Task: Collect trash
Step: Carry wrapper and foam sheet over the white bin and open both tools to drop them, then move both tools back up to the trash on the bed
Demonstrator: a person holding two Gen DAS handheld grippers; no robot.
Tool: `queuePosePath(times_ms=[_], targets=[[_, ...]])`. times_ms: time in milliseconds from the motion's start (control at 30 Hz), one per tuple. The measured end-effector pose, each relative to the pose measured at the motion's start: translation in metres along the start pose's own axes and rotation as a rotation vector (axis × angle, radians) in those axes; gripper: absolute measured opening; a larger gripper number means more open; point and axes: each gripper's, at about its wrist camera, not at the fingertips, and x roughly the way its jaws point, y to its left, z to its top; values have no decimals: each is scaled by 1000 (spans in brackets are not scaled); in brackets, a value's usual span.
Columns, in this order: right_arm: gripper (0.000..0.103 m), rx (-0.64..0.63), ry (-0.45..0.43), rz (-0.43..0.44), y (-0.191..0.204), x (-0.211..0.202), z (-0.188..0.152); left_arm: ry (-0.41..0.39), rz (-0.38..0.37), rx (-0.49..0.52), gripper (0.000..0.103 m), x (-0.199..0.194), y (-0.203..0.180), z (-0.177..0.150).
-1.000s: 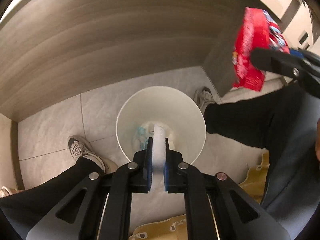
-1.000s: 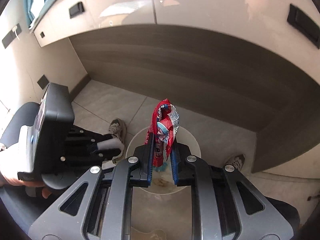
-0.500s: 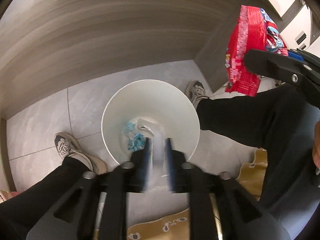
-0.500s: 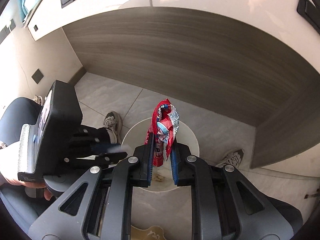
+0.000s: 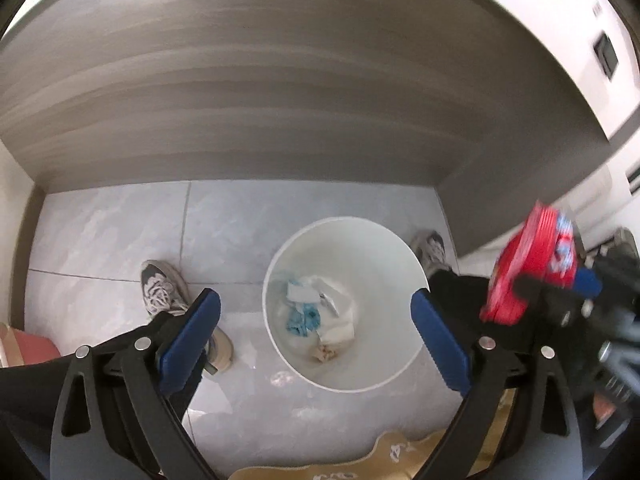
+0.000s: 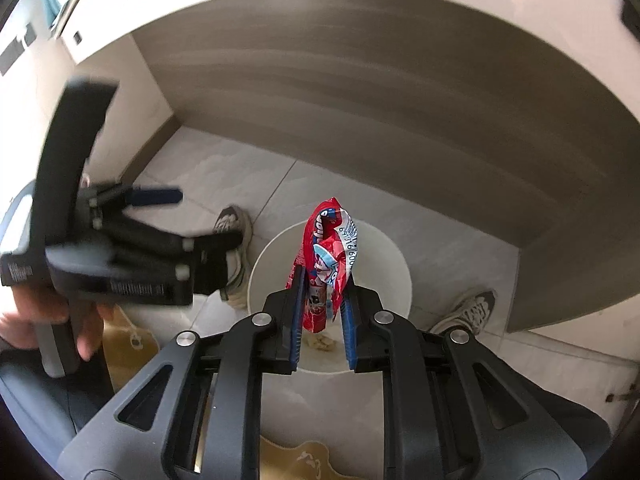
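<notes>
Both wrist views look steeply down from above the white bin [image 5: 345, 304] [image 6: 394, 258] on the tiled floor [image 5: 120, 236] [image 6: 248, 176]. They share the bin, floor and wood panel [image 5: 280, 92] [image 6: 380, 92]; each catches the other gripper at its frame edge.

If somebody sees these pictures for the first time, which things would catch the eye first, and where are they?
The bright red snack wrapper, clamped in the right gripper, hangs directly above the white bin on the tiled floor. The left gripper is opening wide with nothing between its fingers, over the paper scraps at the bin's bottom.
</notes>
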Motion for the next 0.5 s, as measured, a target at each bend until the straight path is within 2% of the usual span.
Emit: queuePosePath(times_ms=[67,100,133,167,233,500], targets=[[16,-12,16,-9,3,4,-2,4,-4,-19,95,0,4,2],[20,-15,20,-16,4,6,-2,10,-6,-23,95,-1,7,2],[32,-13,24,-26,4,6,-2,12,-5,-24,95,-1,8,3],[51,-7,24,-34,4,8,-3,12,-5,-21,95,-1,8,3],[62,10,13,-39,3,7,-5,13,-11,-12,95,-3,7,3],[66,52,-1,-76,-7,1,-11,3,-15,30,95,-7,-5,-2]])
